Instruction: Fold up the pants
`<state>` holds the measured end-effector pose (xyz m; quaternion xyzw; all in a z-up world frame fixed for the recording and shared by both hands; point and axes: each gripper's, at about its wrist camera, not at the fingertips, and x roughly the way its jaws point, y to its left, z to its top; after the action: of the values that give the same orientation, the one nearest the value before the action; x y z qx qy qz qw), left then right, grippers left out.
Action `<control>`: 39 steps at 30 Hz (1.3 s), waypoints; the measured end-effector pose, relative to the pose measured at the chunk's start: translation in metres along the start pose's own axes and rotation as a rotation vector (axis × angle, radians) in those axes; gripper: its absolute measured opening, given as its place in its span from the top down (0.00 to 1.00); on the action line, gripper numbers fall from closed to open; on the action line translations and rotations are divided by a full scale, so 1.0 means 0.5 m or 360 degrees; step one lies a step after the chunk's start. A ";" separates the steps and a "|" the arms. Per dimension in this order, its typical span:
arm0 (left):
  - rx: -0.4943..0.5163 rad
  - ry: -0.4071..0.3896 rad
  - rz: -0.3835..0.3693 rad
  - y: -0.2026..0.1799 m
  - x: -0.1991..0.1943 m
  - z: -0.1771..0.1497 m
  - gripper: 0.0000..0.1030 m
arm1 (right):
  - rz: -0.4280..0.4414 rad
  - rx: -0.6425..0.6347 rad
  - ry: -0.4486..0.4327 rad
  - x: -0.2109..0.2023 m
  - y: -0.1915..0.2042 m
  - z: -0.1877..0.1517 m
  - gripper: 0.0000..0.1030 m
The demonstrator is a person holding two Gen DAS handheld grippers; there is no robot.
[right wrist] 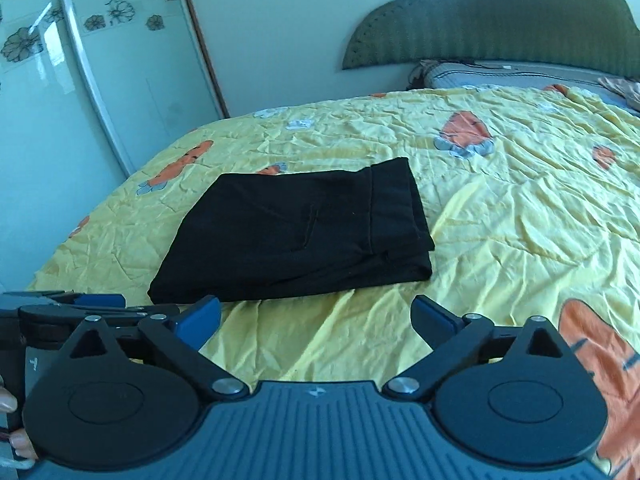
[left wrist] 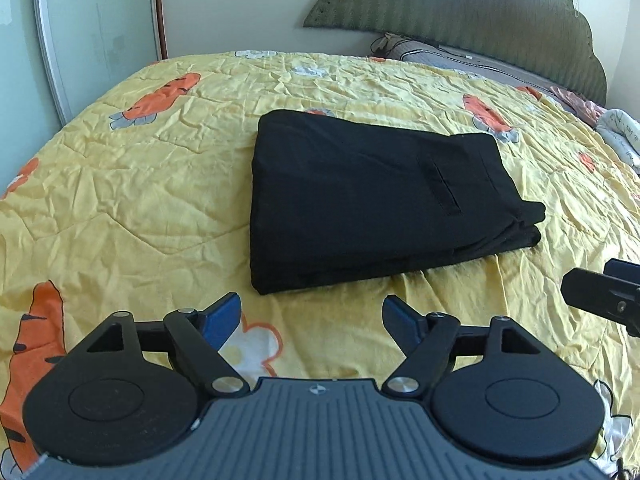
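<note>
Black pants [left wrist: 360, 200] lie folded into a thick rectangle on the yellow carrot-print bedspread [left wrist: 140, 184], the waistband and a pocket slit on top toward the right. My left gripper [left wrist: 312, 316] hovers open just short of the near edge of the stack, nothing between its blue pads. In the right wrist view the same folded pants [right wrist: 296, 236] sit ahead and to the left, and my right gripper [right wrist: 316, 320] stands wide open over bare bedspread [right wrist: 500, 220], empty. The left gripper [right wrist: 72, 308] shows at the left edge there; the right gripper's body [left wrist: 608, 292] shows at the right edge of the left view.
A green padded headboard [left wrist: 460, 12] and grey pillow [left wrist: 460, 60] lie at the far end. A glass wardrobe door [right wrist: 80, 80] runs along the left side of the bed. Crumpled cloth [left wrist: 616, 128] sits at the far right. A hand's fingers [right wrist: 12, 424] hold the left gripper.
</note>
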<state>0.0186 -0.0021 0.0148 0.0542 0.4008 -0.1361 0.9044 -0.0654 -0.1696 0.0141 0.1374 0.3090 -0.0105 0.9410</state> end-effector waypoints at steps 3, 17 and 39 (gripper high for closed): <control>0.0015 -0.0006 0.0025 -0.011 -0.002 -0.015 0.16 | 0.0046 0.0008 0.0072 0.006 0.003 -0.016 0.00; 0.0000 0.0080 0.0151 -0.022 0.024 -0.049 0.15 | -0.0078 -0.0091 0.0204 0.076 0.018 -0.068 0.00; 0.0001 0.0071 0.0182 -0.017 0.030 -0.060 0.12 | -0.0087 -0.0175 0.0177 0.078 0.036 -0.073 0.00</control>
<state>0.0043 -0.0071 -0.0163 0.0802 0.4171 -0.0830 0.9015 -0.0533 -0.1399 -0.0324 0.0775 0.3646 -0.0116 0.9278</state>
